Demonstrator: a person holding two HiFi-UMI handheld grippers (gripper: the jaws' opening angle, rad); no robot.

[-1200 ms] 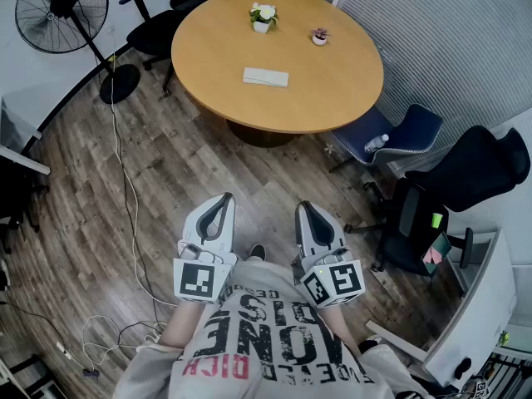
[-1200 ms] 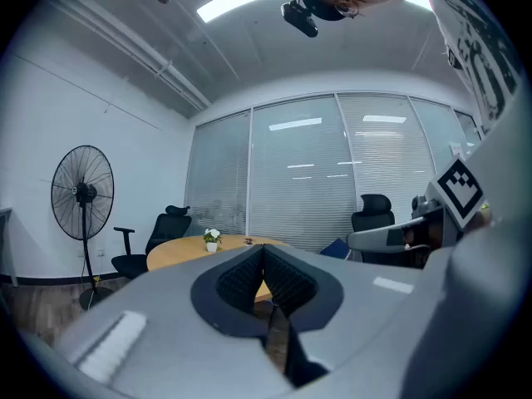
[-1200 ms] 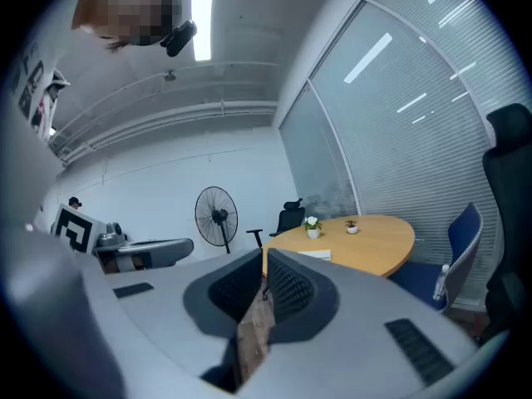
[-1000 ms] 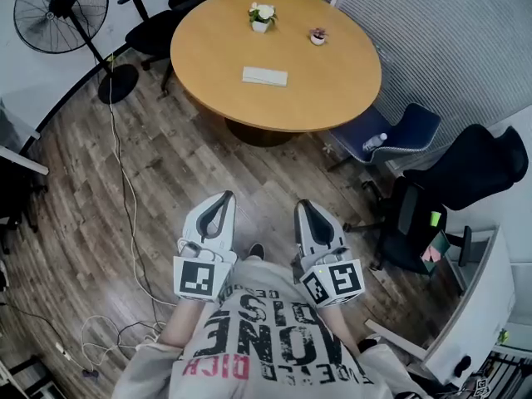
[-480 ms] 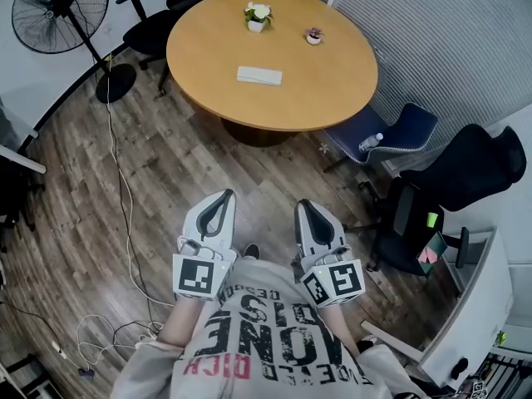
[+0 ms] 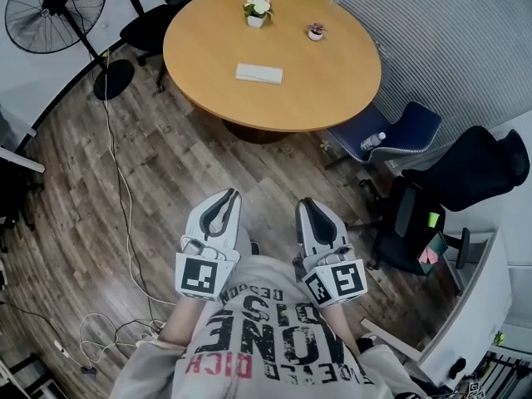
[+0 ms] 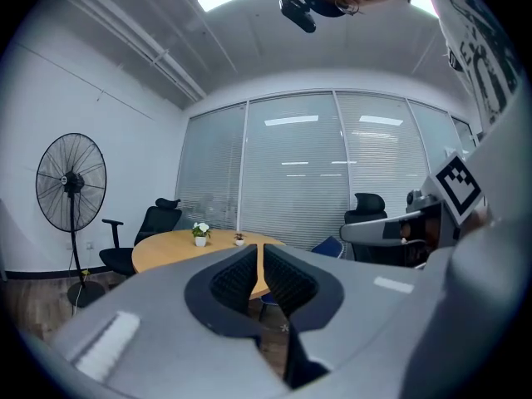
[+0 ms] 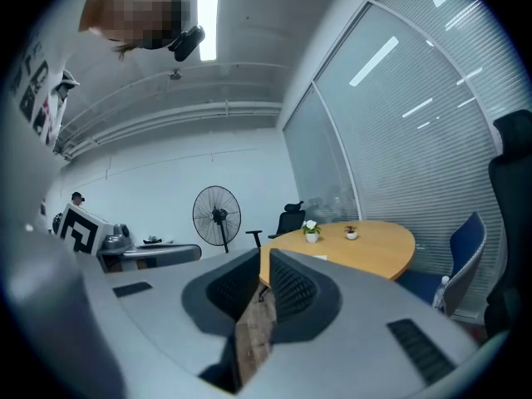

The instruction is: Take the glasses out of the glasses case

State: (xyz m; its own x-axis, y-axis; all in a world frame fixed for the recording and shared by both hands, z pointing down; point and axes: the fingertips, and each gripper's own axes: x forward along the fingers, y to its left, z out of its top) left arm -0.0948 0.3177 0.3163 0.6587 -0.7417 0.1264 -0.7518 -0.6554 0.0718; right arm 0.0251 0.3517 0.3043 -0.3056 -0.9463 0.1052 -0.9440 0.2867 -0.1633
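Well ahead, on the round tan wooden counter (image 6: 332, 81), lies a flat white oblong box (image 6: 258, 73), probably the glasses case. Only the left claw (image 6: 226, 194) has edged forward. It and the right claw (image 6: 307, 204) are both pressed together, empty, so the approach has barely begun.

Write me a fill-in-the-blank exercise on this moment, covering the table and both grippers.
1. Besides the case, the table bears ____ small potted plants.
2. The left gripper and the right gripper each hold nothing, and the jaws of both are ____.
3. In the head view, the fan stands to the table's ____.

Missing words: two; shut; left.
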